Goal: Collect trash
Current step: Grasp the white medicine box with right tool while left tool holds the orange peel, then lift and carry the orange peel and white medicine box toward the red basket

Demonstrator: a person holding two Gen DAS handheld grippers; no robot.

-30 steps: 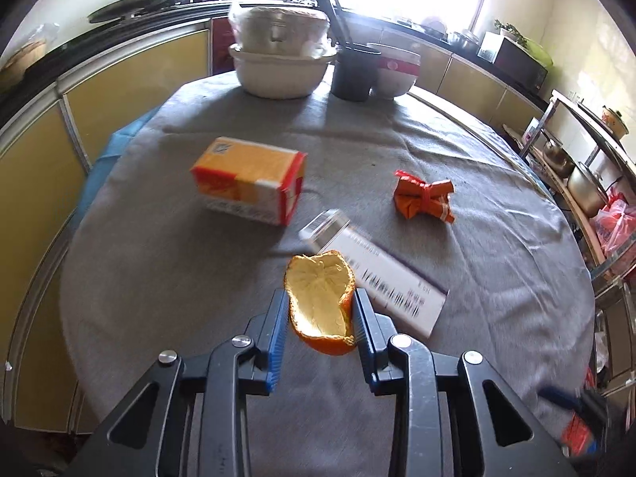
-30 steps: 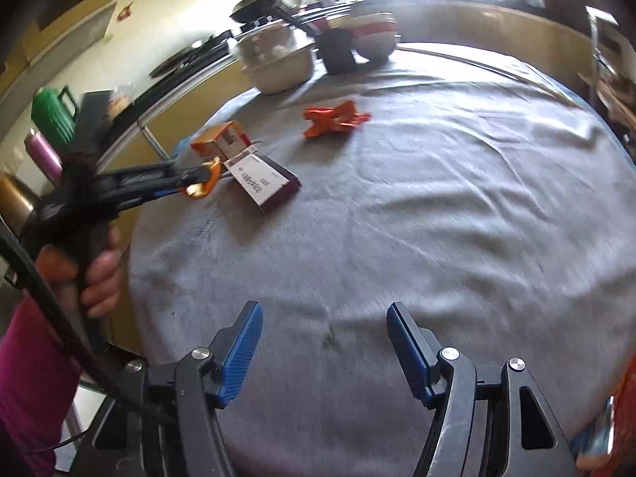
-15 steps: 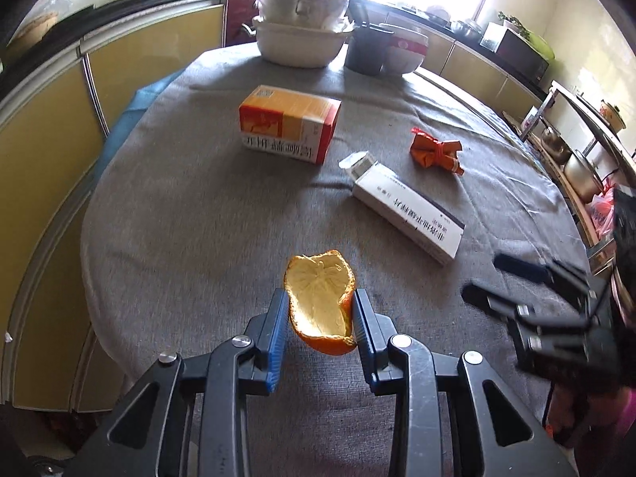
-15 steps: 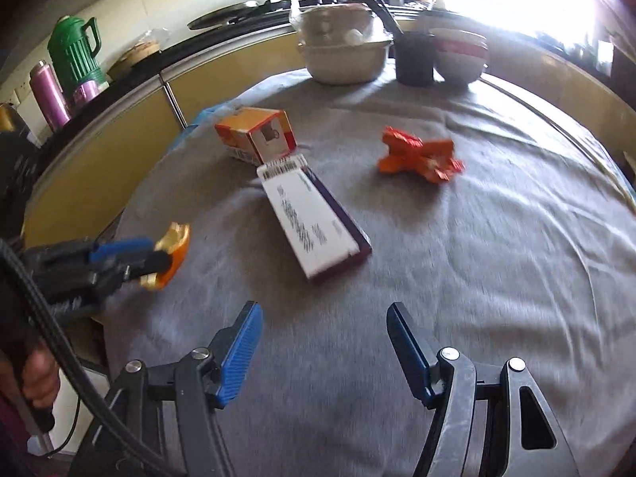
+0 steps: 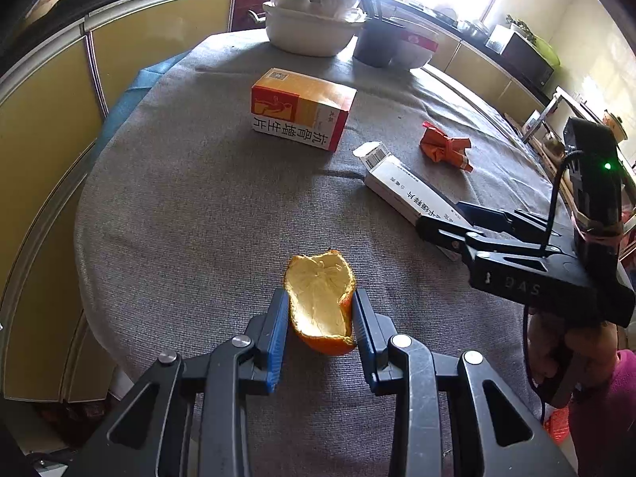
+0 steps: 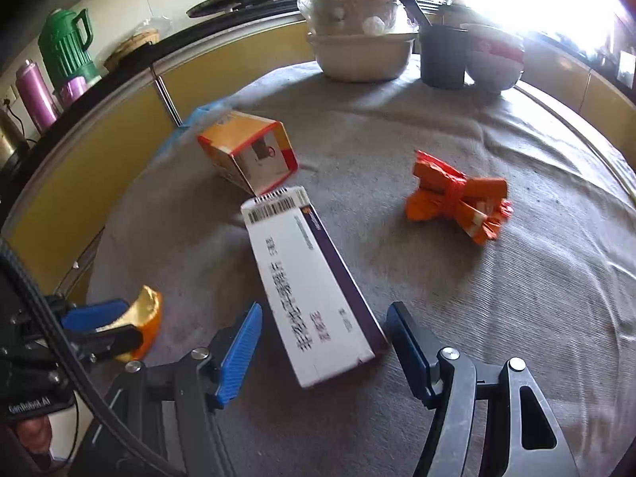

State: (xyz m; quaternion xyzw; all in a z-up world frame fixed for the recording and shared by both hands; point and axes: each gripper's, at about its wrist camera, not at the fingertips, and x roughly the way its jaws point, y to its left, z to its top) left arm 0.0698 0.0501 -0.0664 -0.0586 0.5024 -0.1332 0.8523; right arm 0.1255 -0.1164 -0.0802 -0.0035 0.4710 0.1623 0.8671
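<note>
While the curled orange peel (image 5: 320, 312) is being pinched by the left gripper (image 5: 320, 320) jaws for disposal, the right gripper (image 6: 322, 348) jaws are being held spread around the long white and purple cardboard box (image 6: 308, 292).

Bare grey cloth (image 6: 536, 318) right of white carton (image 6: 314, 298), orange wrapper (image 6: 457, 206) beyond

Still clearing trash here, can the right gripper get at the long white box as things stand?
Probably yes: the right gripper has its jaws open astride the near end of the long white box, with nothing in between.
</note>
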